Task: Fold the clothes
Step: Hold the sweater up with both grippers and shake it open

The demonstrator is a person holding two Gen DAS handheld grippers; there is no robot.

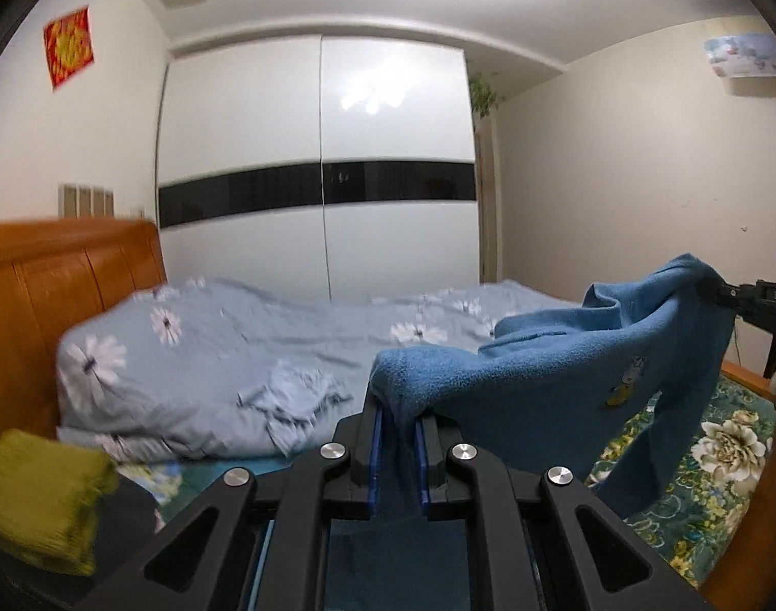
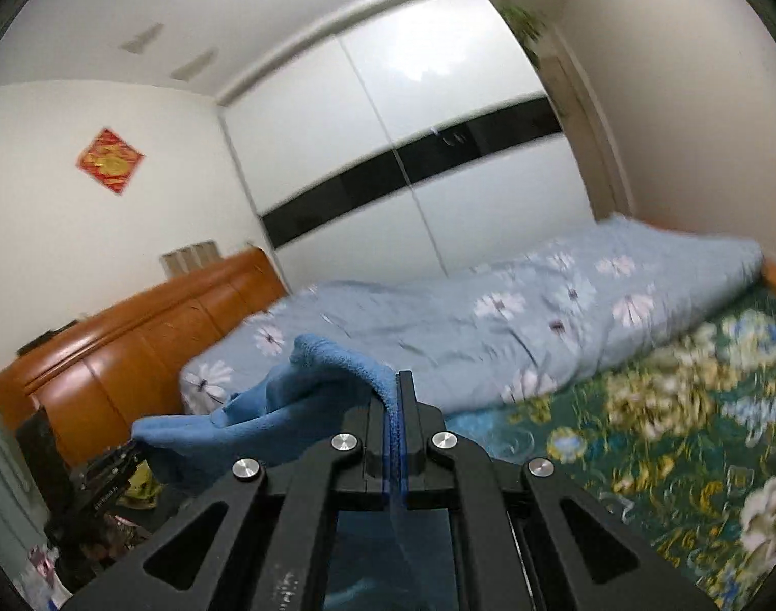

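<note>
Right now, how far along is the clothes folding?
Done: a yellow-green folded piece lies at the near left. In hand: the blue fleece top hangs in the air above the floral sheet, pinched by the left gripper and the right gripper. Left: no fold in this top yet; it needs laying flat and folding.

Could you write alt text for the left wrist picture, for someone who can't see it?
The left gripper pinches a blue fleece garment held up over a bed; the right gripper grips its far corner.
</note>
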